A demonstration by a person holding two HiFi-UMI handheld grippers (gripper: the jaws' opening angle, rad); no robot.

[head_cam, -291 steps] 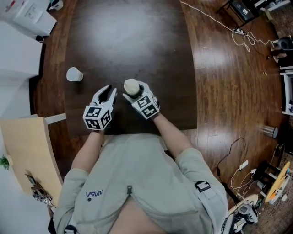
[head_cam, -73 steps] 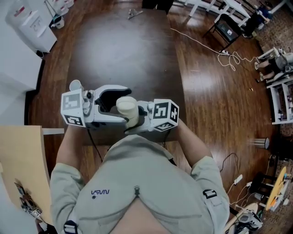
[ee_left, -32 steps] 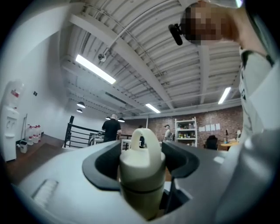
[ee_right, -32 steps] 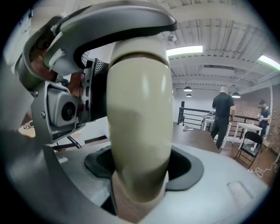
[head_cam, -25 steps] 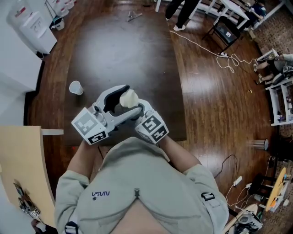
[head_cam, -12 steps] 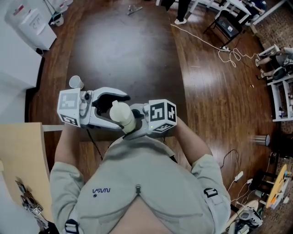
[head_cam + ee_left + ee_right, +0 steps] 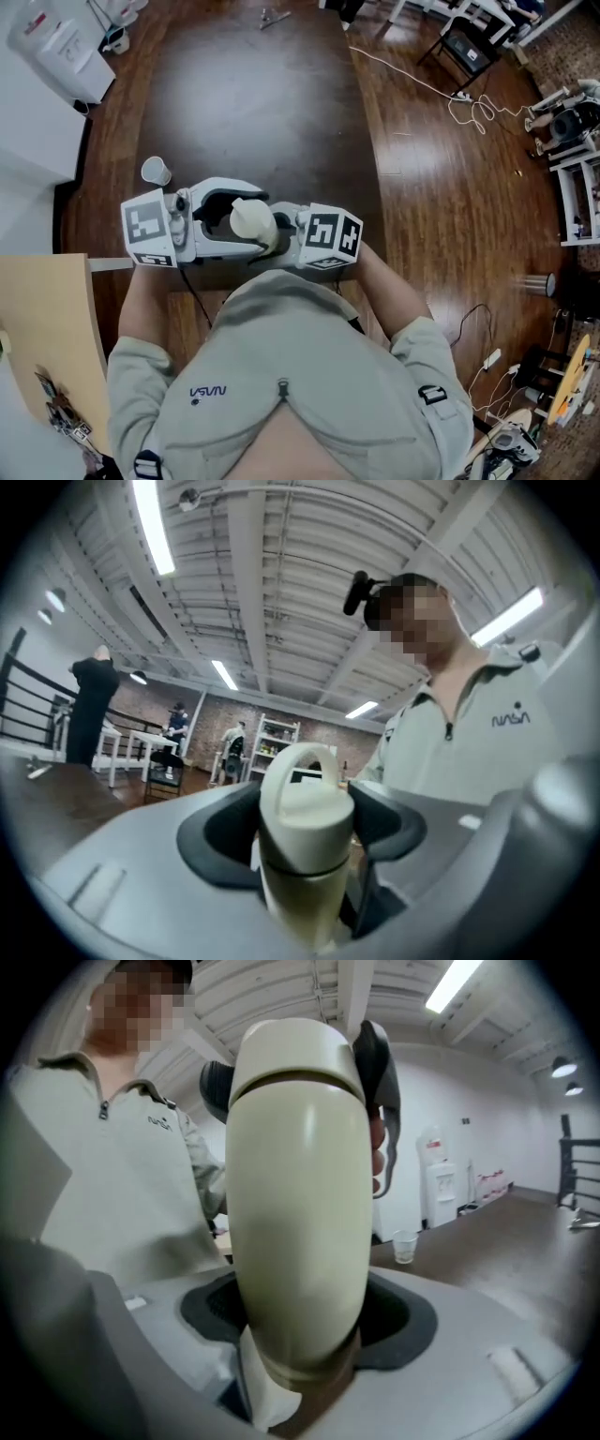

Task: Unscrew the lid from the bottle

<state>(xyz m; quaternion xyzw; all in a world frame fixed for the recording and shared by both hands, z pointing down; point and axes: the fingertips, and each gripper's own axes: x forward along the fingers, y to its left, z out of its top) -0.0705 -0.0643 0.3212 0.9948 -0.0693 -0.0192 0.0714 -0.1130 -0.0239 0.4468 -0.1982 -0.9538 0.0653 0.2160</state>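
- The bottle (image 7: 300, 1204) is up in the air over the near edge of the table (image 7: 253, 94), close to the person's chest.
- The right gripper (image 7: 278, 234) comes in from 3 o'clock. Its jaws squeeze the fat body of the bottle.
- The left gripper (image 7: 305, 832) comes in from 9 o'clock. Its jaws have just been closing, and the lid (image 7: 305, 794) is between them with a black pad on each side.
- The lid looks like it is still on. There is only a thin dark line where it meets the bottle.
- I think the job now is to twist the lid.
- The right gripper should hold the bottle firm and not let it spin.
- The left pads should stay on the lid only, above the dark line. If they grab the body too, nothing will turn.
- Turn straight around the bottle and do not tip it sideways.
- Mind the loop on top of the lid so it does not catch.
- A paper cup (image 7: 155, 171) stands at 10 o'clock from the bottle, well apart, so it is not in the way.
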